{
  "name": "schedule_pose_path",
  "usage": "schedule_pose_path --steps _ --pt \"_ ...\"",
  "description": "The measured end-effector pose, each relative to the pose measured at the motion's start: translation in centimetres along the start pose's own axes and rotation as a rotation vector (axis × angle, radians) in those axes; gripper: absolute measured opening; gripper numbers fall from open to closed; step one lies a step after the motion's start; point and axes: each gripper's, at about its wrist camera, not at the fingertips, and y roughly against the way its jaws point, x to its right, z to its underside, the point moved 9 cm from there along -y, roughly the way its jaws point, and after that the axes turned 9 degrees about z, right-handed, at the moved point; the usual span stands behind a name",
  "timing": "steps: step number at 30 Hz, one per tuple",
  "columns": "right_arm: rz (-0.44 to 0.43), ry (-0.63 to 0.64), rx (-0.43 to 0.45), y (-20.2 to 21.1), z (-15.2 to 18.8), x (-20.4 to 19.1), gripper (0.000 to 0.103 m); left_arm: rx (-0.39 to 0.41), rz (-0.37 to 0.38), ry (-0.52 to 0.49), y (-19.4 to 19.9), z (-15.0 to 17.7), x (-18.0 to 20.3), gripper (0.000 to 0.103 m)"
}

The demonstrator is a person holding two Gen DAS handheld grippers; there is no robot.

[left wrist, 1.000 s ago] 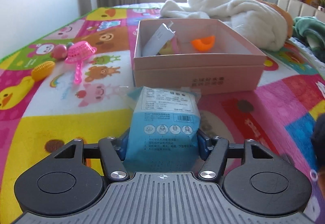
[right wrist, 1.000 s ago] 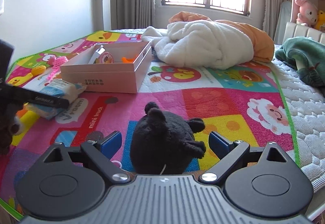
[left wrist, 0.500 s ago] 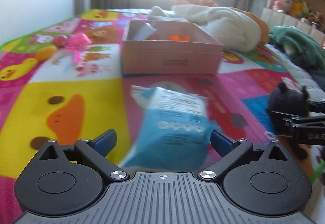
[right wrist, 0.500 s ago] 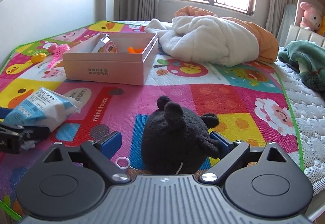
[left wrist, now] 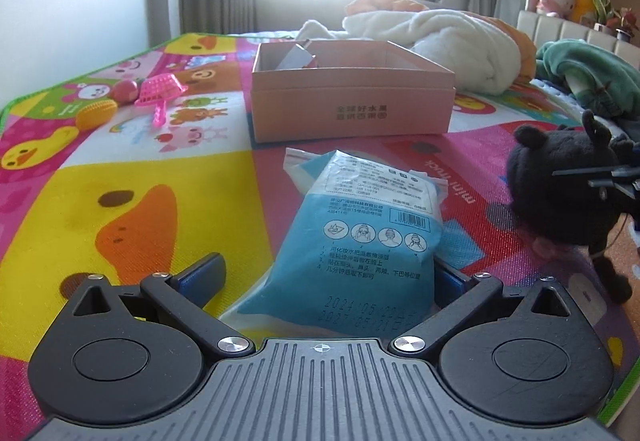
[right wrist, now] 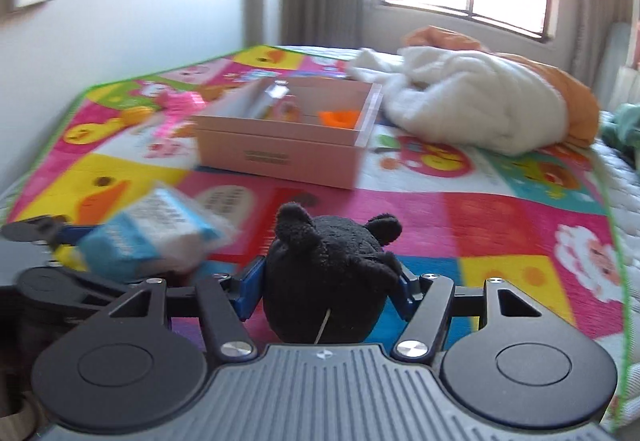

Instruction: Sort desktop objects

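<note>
**Inspector:** Since a second ago, left gripper [left wrist: 324, 273] has just been opening; the blue packet [left wrist: 360, 237] it clamped now lies loose between spread jaws on the play mat [left wrist: 120, 193].

**Clerk:** And the right?

**Inspector:** Right gripper [right wrist: 328, 287] has just been closing; pads now press the black plush toy [right wrist: 332, 273].

**Clerk:** Recommendation?

**Inspector:** Lift the toy clear of the mat, carry it over the near wall of the pink box [right wrist: 280, 155] beyond, then release.

A blue and white sealed packet [left wrist: 362, 241] lies flat on the colourful play mat [left wrist: 132, 209], just in front of an open pink box [left wrist: 352, 109]. A black plush toy [right wrist: 332, 281] sits upright right of the packet.
</note>
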Motion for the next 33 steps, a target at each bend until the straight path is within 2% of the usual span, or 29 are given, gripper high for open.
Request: schedule_pose_path --steps 1,3,5,10,14,20,26,33 --pt "-0.021 0.01 0.001 0.1 0.1 -0.5 0.063 0.002 0.001 0.001 0.0 0.0 0.0 0.103" --pt "-0.007 0.04 0.009 0.1 0.3 -1.2 0.065 0.008 0.001 0.001 0.0 0.1 0.0 0.103" --pt "0.022 0.049 0.013 0.1 0.6 -1.1 0.073 0.009 0.0 0.0 0.0 0.1 0.0 0.103" --pt "0.092 -0.005 0.012 0.1 0.8 1.2 0.085 0.017 0.001 0.0 0.1 0.2 0.0 0.103" --pt "0.14 -0.027 0.004 0.1 1.2 2.6 0.089 0.024 0.002 0.001 0.1 0.2 0.1 0.103" --pt "0.141 -0.024 -0.006 0.1 2.1 2.4 0.09 0.029 0.0 0.0 0.1 0.2 0.0 0.103" --pt "0.171 0.023 0.025 0.6 2.2 1.9 0.09 0.036 -0.003 -0.003 0.2 0.2 0.0 0.103" --pt "0.171 -0.005 0.057 1.3 2.0 2.1 0.09 0.041 -0.008 -0.007 0.2 0.3 0.1 0.103"
